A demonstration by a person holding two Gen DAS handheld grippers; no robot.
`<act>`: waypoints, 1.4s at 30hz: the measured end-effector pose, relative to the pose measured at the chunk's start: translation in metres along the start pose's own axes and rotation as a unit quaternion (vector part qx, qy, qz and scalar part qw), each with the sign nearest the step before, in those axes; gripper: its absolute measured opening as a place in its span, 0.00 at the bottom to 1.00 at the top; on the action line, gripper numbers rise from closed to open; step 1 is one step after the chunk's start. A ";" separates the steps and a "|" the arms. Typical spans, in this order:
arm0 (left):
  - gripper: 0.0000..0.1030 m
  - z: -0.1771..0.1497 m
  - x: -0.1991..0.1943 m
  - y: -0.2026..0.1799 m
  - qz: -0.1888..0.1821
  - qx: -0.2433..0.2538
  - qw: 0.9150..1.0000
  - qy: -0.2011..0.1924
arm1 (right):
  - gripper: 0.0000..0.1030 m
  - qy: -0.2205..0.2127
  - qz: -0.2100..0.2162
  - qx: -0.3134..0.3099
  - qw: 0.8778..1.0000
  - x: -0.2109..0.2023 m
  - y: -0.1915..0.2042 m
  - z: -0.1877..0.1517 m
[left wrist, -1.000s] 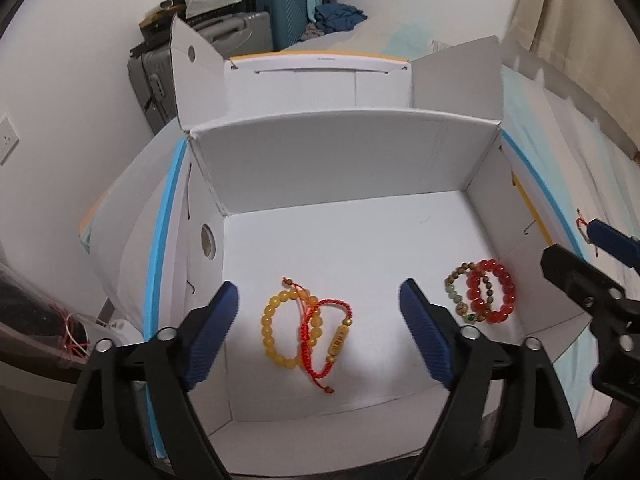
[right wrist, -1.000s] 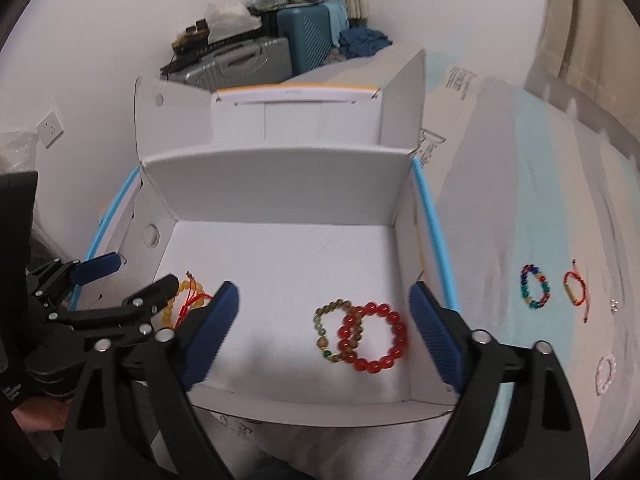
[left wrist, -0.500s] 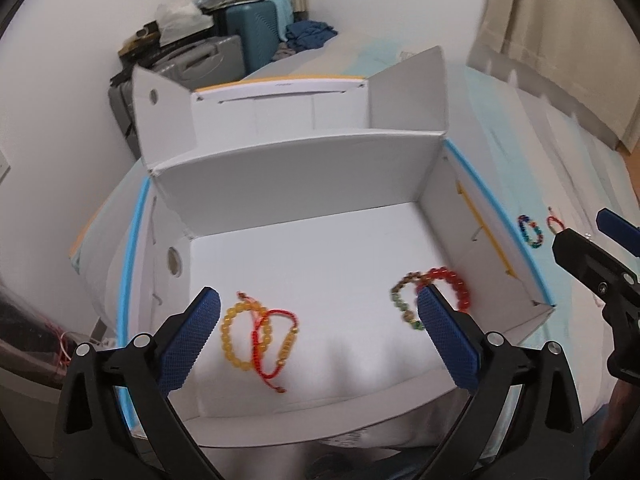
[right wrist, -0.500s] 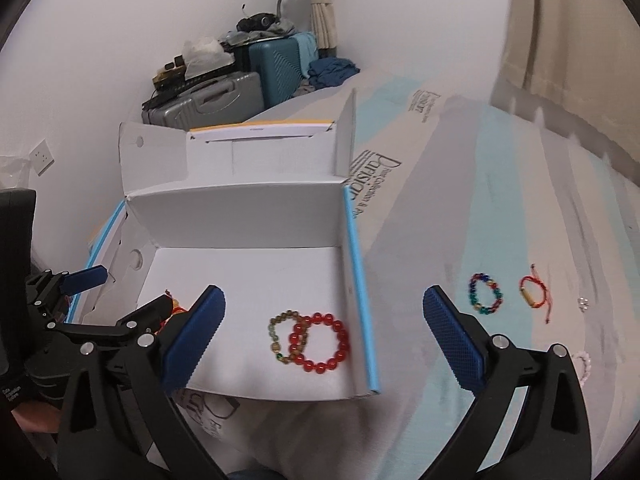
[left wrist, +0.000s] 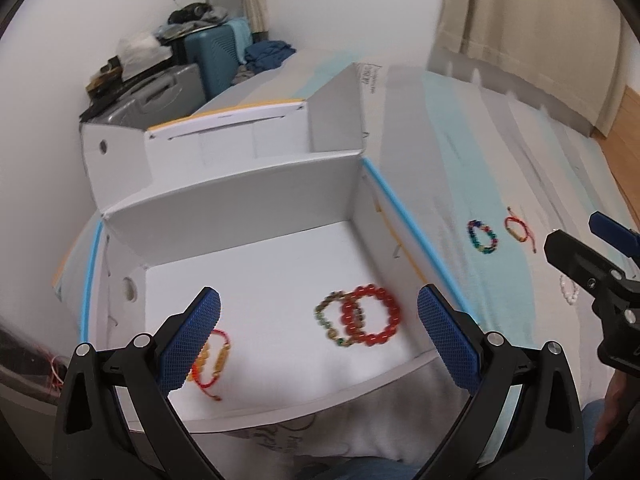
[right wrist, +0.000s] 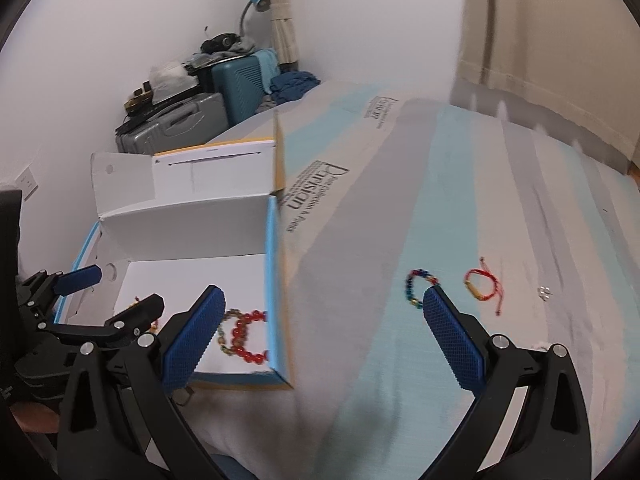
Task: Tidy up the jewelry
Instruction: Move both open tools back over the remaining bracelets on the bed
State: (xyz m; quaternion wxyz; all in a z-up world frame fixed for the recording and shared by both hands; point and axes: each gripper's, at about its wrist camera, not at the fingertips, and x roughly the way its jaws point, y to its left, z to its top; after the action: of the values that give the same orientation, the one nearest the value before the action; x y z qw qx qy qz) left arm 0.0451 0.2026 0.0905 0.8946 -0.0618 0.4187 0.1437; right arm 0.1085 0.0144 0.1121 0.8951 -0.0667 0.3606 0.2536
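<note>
Between left gripper [left wrist: 319,344] pads: red bracelet [left wrist: 371,315].

Bracelets [right wrist: 419,289] on striped, seemingly fabric bedding [right wrist: 460,208]

Bedroom in a home

Striped bed cover [right wrist: 460,208] is spreading across most of the view; suitcases [right wrist: 200,116] are sitting stacked in the corner with clothes [right wrist: 294,82] piled on and beside them, a blue desk lamp [right wrist: 256,2] is poking up behind, beige curtains [left wrist: 532,32] are hanging by the wall.
</note>
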 end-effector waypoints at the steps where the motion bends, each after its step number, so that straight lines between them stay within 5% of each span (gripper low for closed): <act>1: 0.94 0.002 -0.001 -0.007 -0.002 0.005 1.000 -0.002 | 0.93 0.000 -0.003 0.002 1.000 -0.001 -0.005 -0.001; 22: 0.94 0.013 0.006 -0.128 -0.046 0.079 0.996 -0.008 | 0.93 0.014 -0.050 0.080 0.995 -0.031 -0.140 -0.041; 42: 0.94 0.029 0.081 -0.255 -0.103 0.136 0.985 0.015 | 0.93 0.067 -0.102 0.131 0.984 0.009 -0.251 -0.104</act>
State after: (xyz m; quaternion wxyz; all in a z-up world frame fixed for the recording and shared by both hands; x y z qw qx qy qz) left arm 0.1943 -0.0169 0.0442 0.8983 0.0157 0.4389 -0.0083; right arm 0.1765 -0.2293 0.0143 0.8911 -0.0024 0.4412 0.1064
